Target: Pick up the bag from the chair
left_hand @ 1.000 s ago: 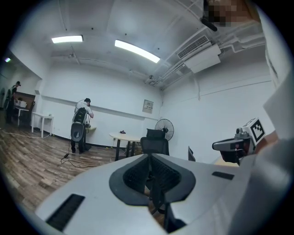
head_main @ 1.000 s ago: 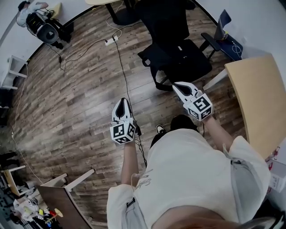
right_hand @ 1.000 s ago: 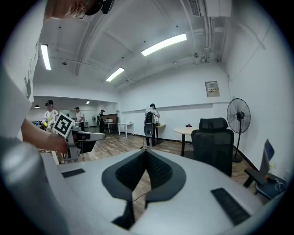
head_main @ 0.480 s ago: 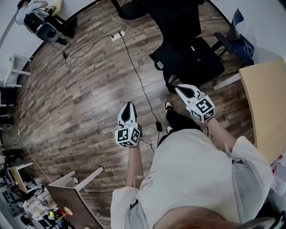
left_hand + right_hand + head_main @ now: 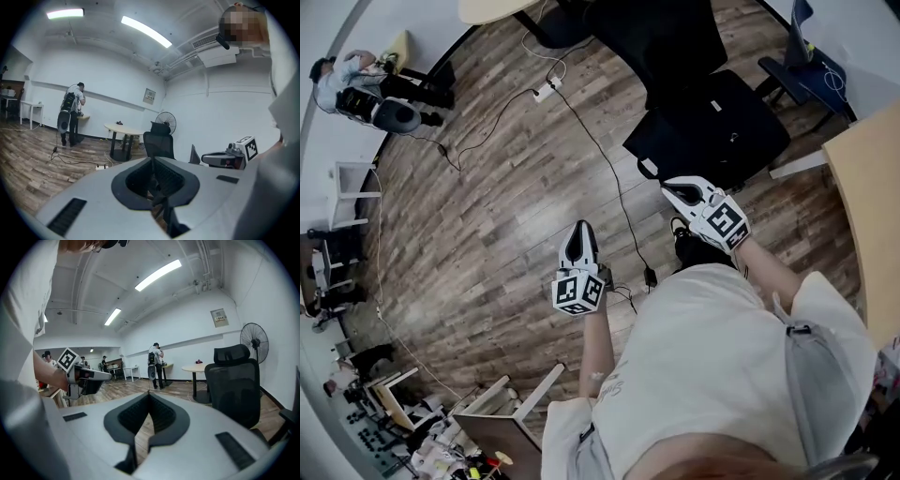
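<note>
Approach: closes in since a second ago, bag (image 5: 712,127) on chair (image 5: 670,37) now just ahead of right gripper (image 5: 675,190), left gripper (image 5: 579,231) farther back; both clamped shut, empty, need opening first

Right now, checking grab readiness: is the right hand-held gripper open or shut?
Shut: the white right hand-held gripper has jaws together, nothing between.

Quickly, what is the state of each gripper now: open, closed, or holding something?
Left gripper: closed, jaws together, holding nothing.
Right gripper: closed, jaws together, holding nothing.
</note>
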